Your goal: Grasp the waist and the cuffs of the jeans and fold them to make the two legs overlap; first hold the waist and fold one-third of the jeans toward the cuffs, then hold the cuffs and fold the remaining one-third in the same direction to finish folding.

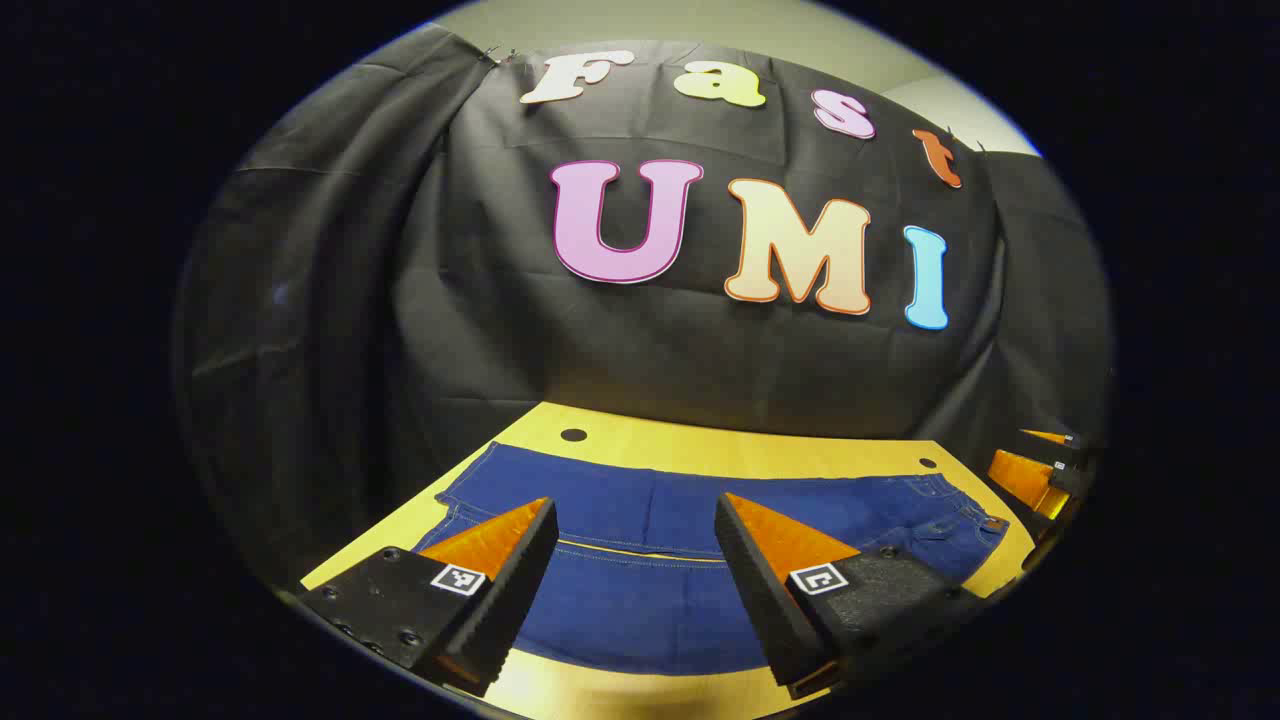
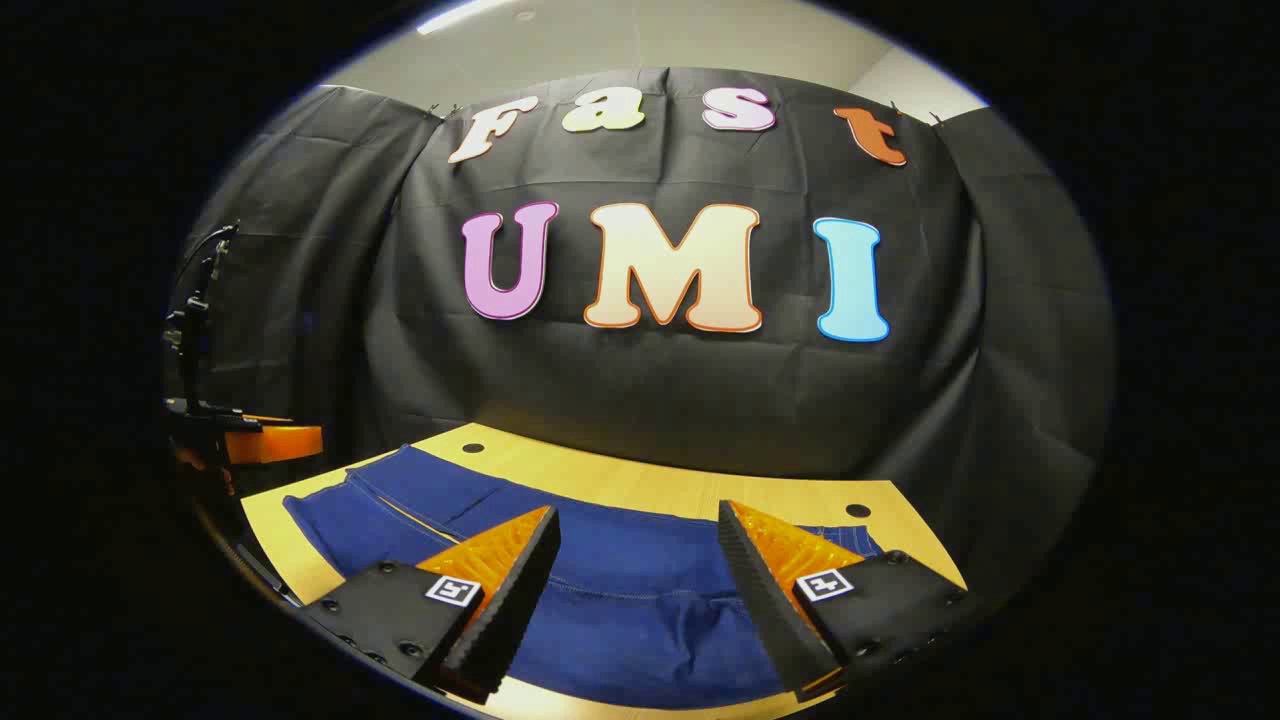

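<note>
Dark blue jeans [image 1: 690, 520] lie spread flat across the yellow table [image 1: 700, 450], both legs side by side, waist at the right end and cuffs at the left end in the left gripper view. My left gripper [image 1: 637, 525] hovers open above the legs, nothing between its fingers. In the right gripper view the jeans [image 2: 600, 590] reach from the cuffs at far left to the waist under my right gripper [image 2: 640, 535], which is open and holds nothing. The right gripper [image 1: 1040, 470] also shows at the right edge of the left gripper view, and the left gripper [image 2: 265, 440] at the left edge of the right gripper view.
The table [image 2: 650, 485] ends close to the black cloth wall behind it. Small dark holes [image 1: 573, 435] [image 1: 927, 463] mark its back corners. A strip of bare yellow wood runs along the back edge beyond the jeans.
</note>
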